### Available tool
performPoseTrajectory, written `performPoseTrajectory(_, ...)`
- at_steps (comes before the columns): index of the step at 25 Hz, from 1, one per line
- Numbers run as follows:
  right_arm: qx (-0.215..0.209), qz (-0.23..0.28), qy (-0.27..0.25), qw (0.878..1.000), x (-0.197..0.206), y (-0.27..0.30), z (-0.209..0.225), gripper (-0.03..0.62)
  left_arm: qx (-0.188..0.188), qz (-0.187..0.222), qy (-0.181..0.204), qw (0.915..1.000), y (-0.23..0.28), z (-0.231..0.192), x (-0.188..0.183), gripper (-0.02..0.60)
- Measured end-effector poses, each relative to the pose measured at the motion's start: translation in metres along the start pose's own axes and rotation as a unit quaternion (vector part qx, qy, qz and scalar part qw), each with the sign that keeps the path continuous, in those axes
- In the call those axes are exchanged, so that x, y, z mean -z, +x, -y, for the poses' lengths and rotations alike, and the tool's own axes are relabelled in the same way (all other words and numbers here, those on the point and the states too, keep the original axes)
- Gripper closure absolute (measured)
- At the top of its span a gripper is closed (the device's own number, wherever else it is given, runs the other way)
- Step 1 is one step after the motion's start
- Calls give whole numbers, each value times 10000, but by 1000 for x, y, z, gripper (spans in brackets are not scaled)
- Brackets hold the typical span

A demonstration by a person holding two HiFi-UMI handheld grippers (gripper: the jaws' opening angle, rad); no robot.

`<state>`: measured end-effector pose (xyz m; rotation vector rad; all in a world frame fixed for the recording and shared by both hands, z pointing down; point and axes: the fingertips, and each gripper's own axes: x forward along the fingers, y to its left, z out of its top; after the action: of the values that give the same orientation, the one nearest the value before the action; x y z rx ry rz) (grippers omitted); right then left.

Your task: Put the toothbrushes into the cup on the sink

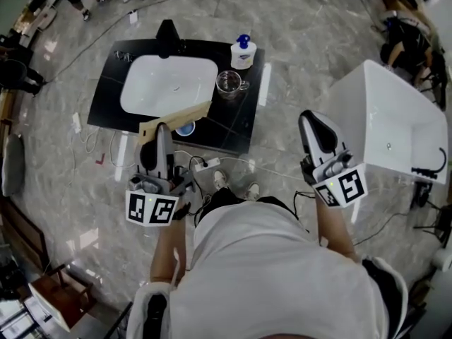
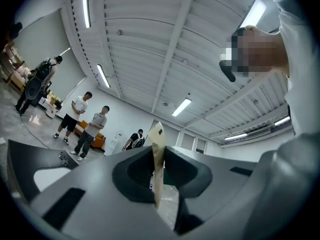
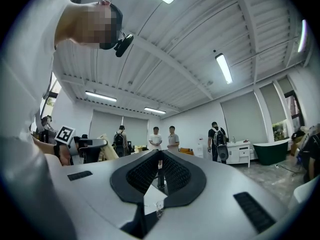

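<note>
A person stands facing a black counter (image 1: 240, 122) with a white sink (image 1: 134, 73), a 2-jaw gripper in each hand. The left gripper (image 1: 162, 131) is clamped on 1 long, pale wood-coloured toothbrush (image 1: 185, 116). Its own view shows the flat handle edge-on, pinched between the dark pads. In the head view the brush lies crosswise in the jaws, gripped near its left end. The longer part reaches right and slightly away, over the counter's near edge. That grip leaves most of the handle free, which looks meant to let the free end lead into the cup. A small blue round object (image 1: 185, 128) shows just below the brush; what it is cannot be told. The target, a clear glass cup (image 1: 229, 83), stands on the counter just right of the basin. It sits in front of a white soap bottle with a blue pump (image 1: 242, 54), beyond the brush and well apart from it. No brush can be made out in the cup. The right gripper (image 1: 311, 119) has its jaws drawn together on nothing and is held off to the right of the counter, over the marble floor, apparently kept clear of the working hand. The brush would likely need tipping towards upright before it can drop in, and a light glass could tip if nudged at the rim.
</note>
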<state>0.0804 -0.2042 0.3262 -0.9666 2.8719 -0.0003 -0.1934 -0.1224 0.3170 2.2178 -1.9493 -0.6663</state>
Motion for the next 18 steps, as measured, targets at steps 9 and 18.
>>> performPoseTrajectory(9,99,-76,-5,9999,5,-3,4,546,180,-239,73,9995,53,-9,19,528)
performPoseTrajectory(18,281,-204,41,9994,15,-14,19,546,-71,-593,-32,9982,94,-48,71,528)
